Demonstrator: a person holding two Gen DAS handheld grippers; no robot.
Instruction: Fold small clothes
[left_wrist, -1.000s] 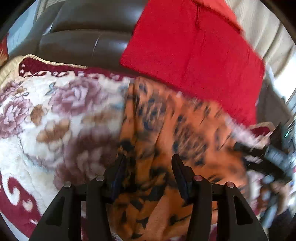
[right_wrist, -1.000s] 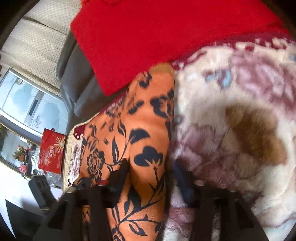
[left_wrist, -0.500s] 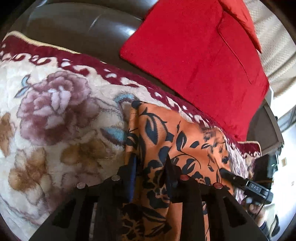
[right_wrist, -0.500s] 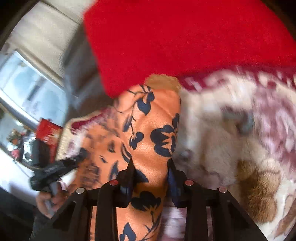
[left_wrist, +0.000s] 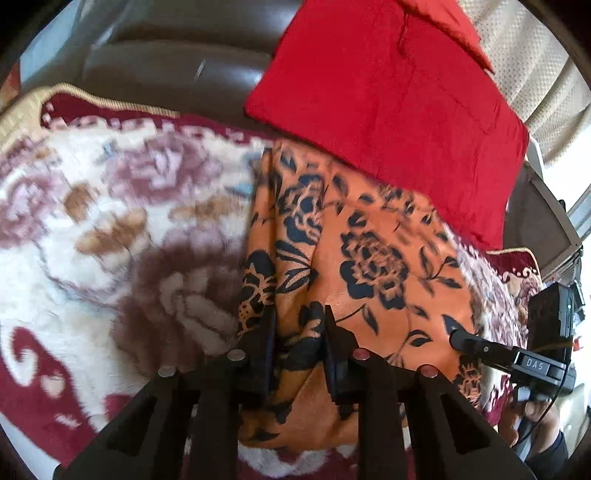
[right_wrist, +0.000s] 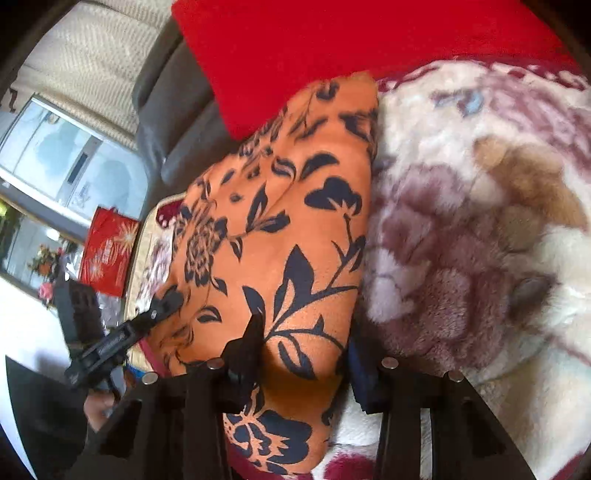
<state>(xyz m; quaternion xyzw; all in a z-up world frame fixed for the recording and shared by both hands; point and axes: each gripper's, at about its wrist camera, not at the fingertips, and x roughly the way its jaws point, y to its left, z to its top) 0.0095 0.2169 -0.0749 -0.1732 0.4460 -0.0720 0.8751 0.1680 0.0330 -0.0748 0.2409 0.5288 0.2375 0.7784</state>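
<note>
An orange garment with dark blue flowers (left_wrist: 369, 251) lies on a plush floral blanket (left_wrist: 122, 236). It also shows in the right wrist view (right_wrist: 288, 229). My left gripper (left_wrist: 299, 325) is closed down on a bunched fold at the garment's near edge. My right gripper (right_wrist: 303, 332) straddles the garment's other near edge with its jaws spread wide, cloth lying between them. The right gripper also shows in the left wrist view (left_wrist: 480, 343), resting on the garment's right side. The left gripper shows in the right wrist view (right_wrist: 162, 302) at the garment's left edge.
A red cushion (left_wrist: 391, 96) leans on the dark leather sofa back (left_wrist: 166, 62), touching the garment's far edge; it fills the top of the right wrist view (right_wrist: 332, 48). The blanket (right_wrist: 480, 221) spreads to the right. A red bag (right_wrist: 107, 251) stands beyond the sofa.
Both grippers have drawn back toward the near edge with the garment, which now lies flatter. The right gripper's jaws have spread apart from their tight pinch; the left stays pinched.
</note>
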